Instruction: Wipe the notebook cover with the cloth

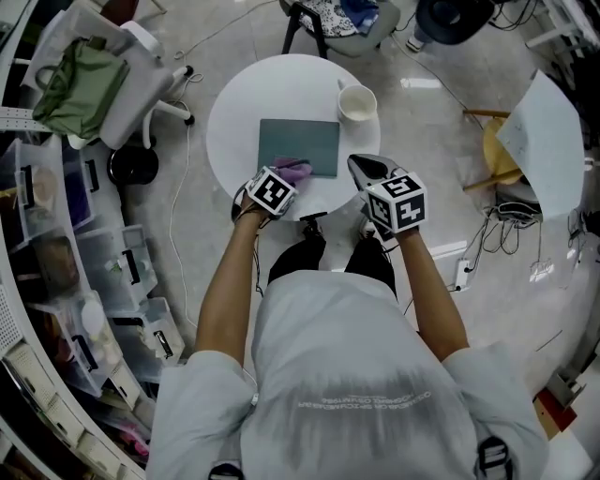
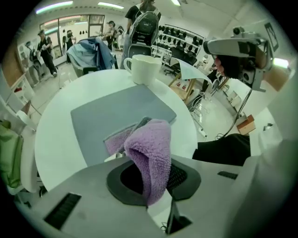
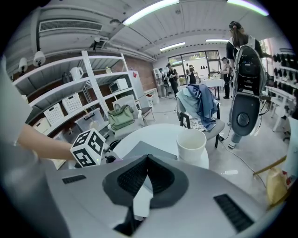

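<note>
A grey-green notebook (image 1: 298, 147) lies flat in the middle of a round white table (image 1: 234, 112). My left gripper (image 1: 281, 180) is shut on a purple cloth (image 1: 292, 171) at the notebook's near edge. In the left gripper view the cloth (image 2: 151, 144) hangs folded between the jaws, and one corner rests on the notebook (image 2: 116, 116). My right gripper (image 1: 359, 167) is shut and empty, held over the table's near right edge, beside the notebook. In the right gripper view its pads (image 3: 139, 174) meet in front of the notebook (image 3: 150, 150).
A white mug (image 1: 357, 103) stands at the notebook's far right corner. A chair with a green bag (image 1: 80, 80) is at the left, and another chair with clothes (image 1: 342, 17) is beyond the table. Storage shelves (image 1: 56, 281) line the left side. Cables lie on the floor at the right.
</note>
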`<act>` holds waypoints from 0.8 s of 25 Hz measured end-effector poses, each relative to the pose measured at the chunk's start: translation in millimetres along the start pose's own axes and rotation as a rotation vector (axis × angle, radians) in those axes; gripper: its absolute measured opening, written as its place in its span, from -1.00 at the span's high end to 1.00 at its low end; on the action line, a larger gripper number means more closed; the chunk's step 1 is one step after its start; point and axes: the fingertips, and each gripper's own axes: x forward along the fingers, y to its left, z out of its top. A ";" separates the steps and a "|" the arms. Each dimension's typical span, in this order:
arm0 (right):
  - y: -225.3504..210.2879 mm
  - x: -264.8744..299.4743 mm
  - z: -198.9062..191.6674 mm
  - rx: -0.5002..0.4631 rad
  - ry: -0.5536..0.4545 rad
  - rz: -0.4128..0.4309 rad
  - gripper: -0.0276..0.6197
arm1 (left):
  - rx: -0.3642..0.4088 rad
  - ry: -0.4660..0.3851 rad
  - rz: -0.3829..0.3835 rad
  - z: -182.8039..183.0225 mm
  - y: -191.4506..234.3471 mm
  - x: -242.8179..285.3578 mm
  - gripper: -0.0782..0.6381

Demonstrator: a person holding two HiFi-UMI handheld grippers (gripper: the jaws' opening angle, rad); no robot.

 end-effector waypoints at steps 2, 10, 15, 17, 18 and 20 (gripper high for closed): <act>-0.3 -1.6 0.4 0.010 -0.005 0.003 0.87 | 0.002 0.042 -0.057 -10.5 -11.3 -2.9 0.59; -14.0 -9.3 9.9 0.030 -0.040 -0.034 0.87 | -0.061 -0.243 0.031 43.2 13.4 -56.9 0.59; -17.1 -12.6 9.5 0.039 -0.052 -0.064 0.87 | 0.009 -0.303 0.211 99.5 57.6 -64.1 0.58; -20.1 -14.2 7.1 0.042 -0.043 -0.073 0.87 | 0.044 -0.249 0.244 112.5 72.3 -47.5 0.58; -23.0 -16.0 5.1 0.044 -0.036 -0.078 0.87 | 0.056 -0.218 0.253 116.6 77.2 -36.9 0.58; -31.0 -19.7 1.5 0.052 -0.027 -0.092 0.87 | 0.080 -0.155 0.256 121.5 82.4 -14.9 0.58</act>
